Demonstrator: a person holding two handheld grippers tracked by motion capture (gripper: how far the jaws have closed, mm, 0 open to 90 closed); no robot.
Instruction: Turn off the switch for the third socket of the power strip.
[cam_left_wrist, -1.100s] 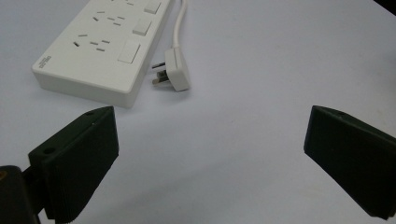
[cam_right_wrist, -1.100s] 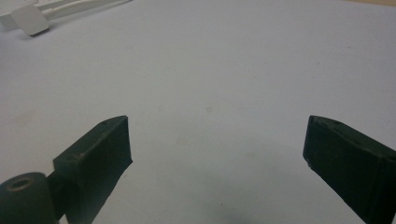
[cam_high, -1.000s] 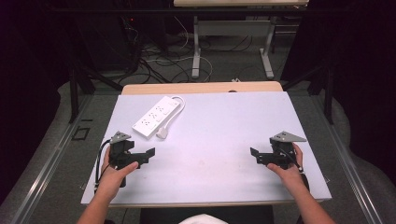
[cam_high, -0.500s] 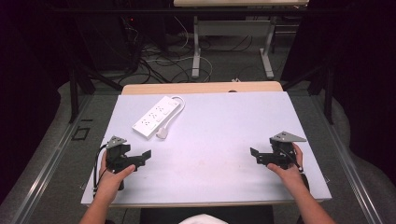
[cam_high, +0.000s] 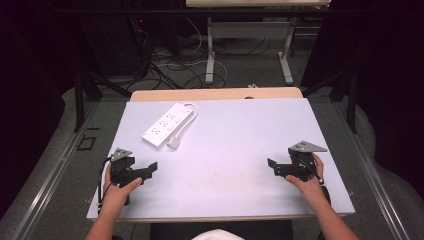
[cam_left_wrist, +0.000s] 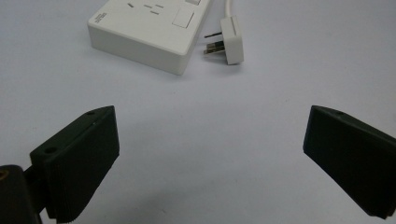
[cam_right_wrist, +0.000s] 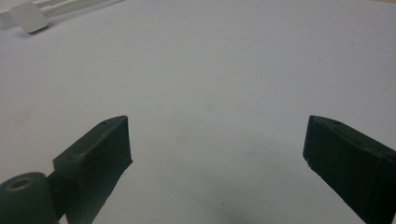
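Power strip (cam_high: 167, 125), white, lies flat on the far-left part of the white table (cam_high: 235, 150), well apart from both grippers. No container stands on the table.

Nearest the person, the left gripper (cam_high: 150, 168) sits low over the near-left corner of the table, held in the left hand (cam_high: 119, 190). Its jaws stand wide apart with nothing between them, and in the left gripper view they point toward the strip. The right gripper (cam_high: 272, 165) sits over the near-right part, held in the right hand (cam_high: 305, 181); its jaws also stand wide apart and bare, over bare table.

Farther out, the plug (cam_left_wrist: 232, 45) lies just beside the strip's near end, its pins turned toward the strip's side wall. Whether pins and wall touch cannot be told. The white cable (cam_high: 190, 112) curls back from the plug along the strip.

Compared with the frame one second ago, the left gripper has drawn back toward the near edge and slightly outward. The right gripper has kept its place. Strip and plug have not shifted.

The left gripper view cuts off the strip's far end. The right gripper view shows the plug at the top-left edge only, blurred. Floor cables (cam_high: 170, 65) beyond the table are dim.
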